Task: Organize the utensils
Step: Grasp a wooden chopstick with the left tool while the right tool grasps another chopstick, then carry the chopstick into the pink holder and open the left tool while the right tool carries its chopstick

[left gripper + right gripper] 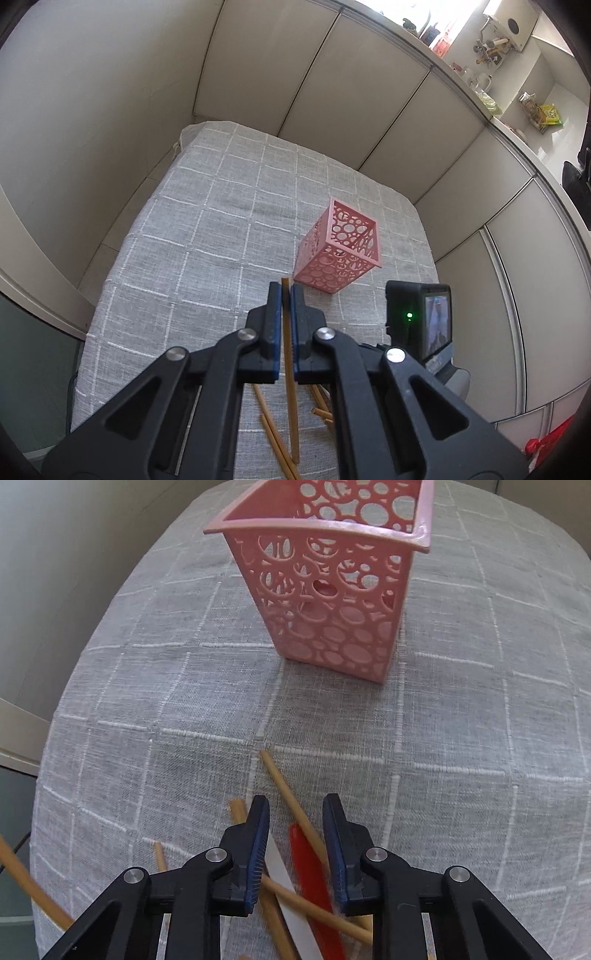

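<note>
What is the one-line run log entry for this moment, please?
left gripper: shut on wooden chopstick | right gripper: open above scattered utensils | pink perforated plastic holder: upright, nothing visible inside | grey checked tablecloth

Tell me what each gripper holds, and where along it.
Left gripper is clamped on a wooden chopstick near its upper end. Right gripper is open, holding nothing.

The pink perforated square plastic holder [328,587] stands upright on the grey checked tablecloth [480,738]. Before the holder, nearer the cameras, light wooden chopsticks [288,794] lie crossed in a loose pile on the cloth, with a red plastic stick [310,878] and a white flat stick [284,886] among them.
</note>
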The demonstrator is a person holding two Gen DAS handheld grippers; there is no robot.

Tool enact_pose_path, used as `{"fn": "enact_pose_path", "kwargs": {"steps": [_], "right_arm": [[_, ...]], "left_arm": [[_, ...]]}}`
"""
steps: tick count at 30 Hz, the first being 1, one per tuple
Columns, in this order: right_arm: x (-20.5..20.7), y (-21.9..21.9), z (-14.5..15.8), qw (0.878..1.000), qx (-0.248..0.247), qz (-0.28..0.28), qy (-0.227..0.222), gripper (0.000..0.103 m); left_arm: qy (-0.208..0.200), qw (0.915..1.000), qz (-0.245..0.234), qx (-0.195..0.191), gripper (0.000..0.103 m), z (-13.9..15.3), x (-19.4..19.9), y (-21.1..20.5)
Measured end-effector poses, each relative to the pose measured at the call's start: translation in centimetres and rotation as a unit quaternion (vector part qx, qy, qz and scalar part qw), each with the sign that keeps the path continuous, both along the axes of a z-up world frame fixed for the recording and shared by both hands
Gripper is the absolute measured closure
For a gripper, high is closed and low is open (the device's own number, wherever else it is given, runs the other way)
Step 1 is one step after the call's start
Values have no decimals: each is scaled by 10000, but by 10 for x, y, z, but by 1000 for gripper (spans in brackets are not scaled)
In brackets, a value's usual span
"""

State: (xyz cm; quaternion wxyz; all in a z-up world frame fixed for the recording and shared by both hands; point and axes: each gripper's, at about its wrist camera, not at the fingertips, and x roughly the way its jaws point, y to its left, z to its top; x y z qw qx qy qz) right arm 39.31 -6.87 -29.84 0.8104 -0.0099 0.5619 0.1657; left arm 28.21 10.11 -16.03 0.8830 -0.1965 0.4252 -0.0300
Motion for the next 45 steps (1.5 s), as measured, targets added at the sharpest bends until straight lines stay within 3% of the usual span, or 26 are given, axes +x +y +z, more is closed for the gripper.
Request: {"fn": "enact_pose_path", "kwargs": {"steps": [4, 9, 16, 24, 35, 40, 45], "right_arm": [[1, 5, -1, 9994, -202, 149, -256, 91], [-2, -9, 3, 9976, -334, 89, -593, 95], [-25, -61, 55, 9916, -52, -365, -1243, 98], [-71, -99, 118, 9728, 152, -728, -2195, 98], [-108, -108, 192, 9389, 406, -1031, -3260, 98], [-106, -118, 204, 9318, 659, -1209, -3359, 98], [-99, -128, 205, 9304, 947, -1383, -3261, 98]], "left_arm": [[18, 10000, -3, 23, 98, -2, 3, 2], [-2, 10000, 25, -32, 98, -4, 1, 6], [-328, 9995, 21, 6, 98, 12, -9, 3], [-1002, 9946, -38, 271, 98, 47, -32, -10], [-1804, 9813, -75, 675, 98, 100, -44, -26], [-2203, 9711, -142, 906, 98, 136, -27, -35], [-2658, 9556, -225, 1251, 98, 161, -8, -53]]}}
